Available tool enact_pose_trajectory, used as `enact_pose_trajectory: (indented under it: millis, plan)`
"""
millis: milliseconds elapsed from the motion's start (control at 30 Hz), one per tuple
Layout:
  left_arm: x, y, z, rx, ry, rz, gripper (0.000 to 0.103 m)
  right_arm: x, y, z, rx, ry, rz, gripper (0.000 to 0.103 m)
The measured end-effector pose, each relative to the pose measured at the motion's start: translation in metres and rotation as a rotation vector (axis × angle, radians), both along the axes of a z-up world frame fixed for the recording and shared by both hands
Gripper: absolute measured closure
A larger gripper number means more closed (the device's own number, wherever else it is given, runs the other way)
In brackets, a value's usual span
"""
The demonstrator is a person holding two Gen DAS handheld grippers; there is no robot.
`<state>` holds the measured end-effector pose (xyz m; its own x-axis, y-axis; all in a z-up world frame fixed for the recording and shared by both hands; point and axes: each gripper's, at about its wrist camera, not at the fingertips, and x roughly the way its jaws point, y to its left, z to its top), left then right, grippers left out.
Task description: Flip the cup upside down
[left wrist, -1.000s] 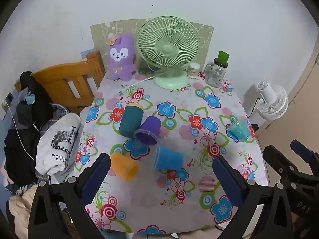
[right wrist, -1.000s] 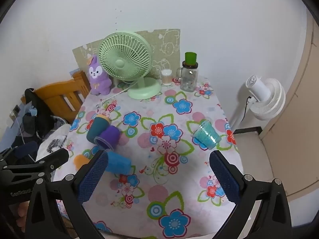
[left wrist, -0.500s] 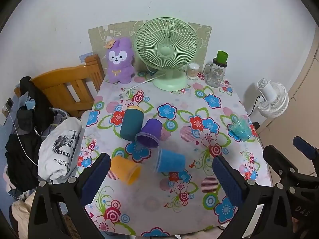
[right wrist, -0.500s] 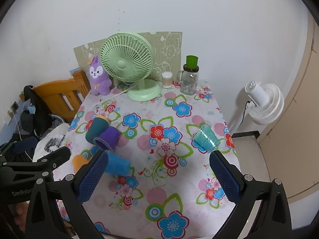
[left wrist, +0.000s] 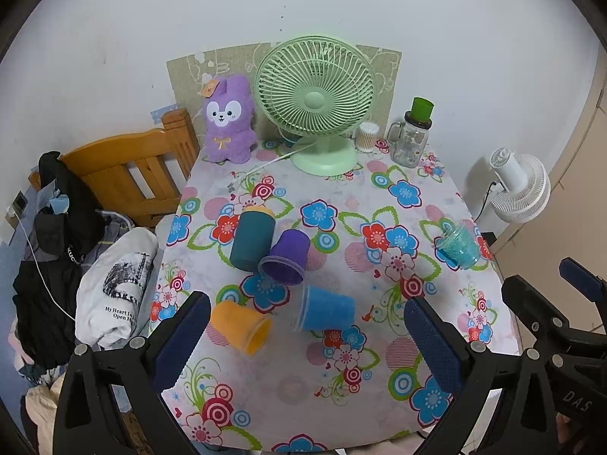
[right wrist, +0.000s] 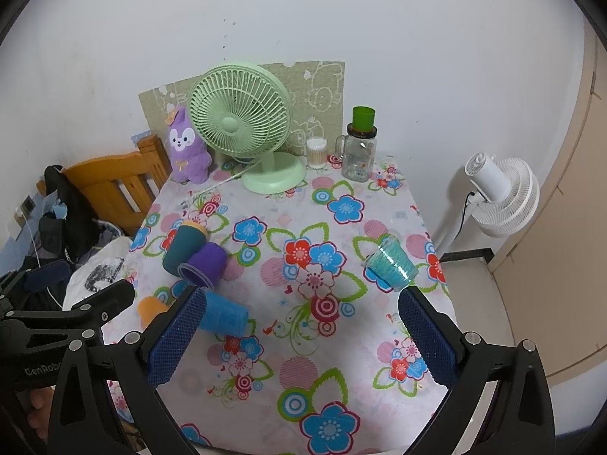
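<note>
Several plastic cups lie on their sides on the floral tablecloth [left wrist: 379, 398]: a dark teal cup [left wrist: 251, 242], a purple cup [left wrist: 286, 256], a blue cup [left wrist: 327, 308], an orange cup [left wrist: 239, 325] and a clear turquoise cup [left wrist: 457, 247] near the right edge. In the right wrist view they show as teal [right wrist: 183, 244], purple [right wrist: 204, 264], blue [right wrist: 224, 315], orange [right wrist: 151, 308] and turquoise [right wrist: 392, 263]. My left gripper [left wrist: 306, 341] is open and empty, held above the table's near edge. My right gripper [right wrist: 299, 335] is open and empty, held above the near right part.
A green desk fan [left wrist: 316, 100], a purple plush toy [left wrist: 227, 119], a cotton-swab jar [left wrist: 367, 136] and a glass jar with a green cup on top [left wrist: 411, 132] stand at the back. A wooden chair [left wrist: 129, 172] with clothes stands left, a white floor fan [left wrist: 518, 185] right.
Both grippers have risen and drawn back from the table, so the cups and table look smaller and farther. Nothing on the table has moved.
</note>
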<state>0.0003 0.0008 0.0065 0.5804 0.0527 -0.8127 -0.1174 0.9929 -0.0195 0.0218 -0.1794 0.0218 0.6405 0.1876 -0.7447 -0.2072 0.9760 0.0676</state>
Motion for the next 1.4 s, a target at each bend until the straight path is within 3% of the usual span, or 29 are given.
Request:
enact_pose_trajectory:
  millis: [1400]
  plan:
    - [0.0019,-0.0026,0.0015,0.032,0.012,-0.005,0.0,0.0055,-0.0018,-0.0027,0.003,0.028,-0.007,0.001]
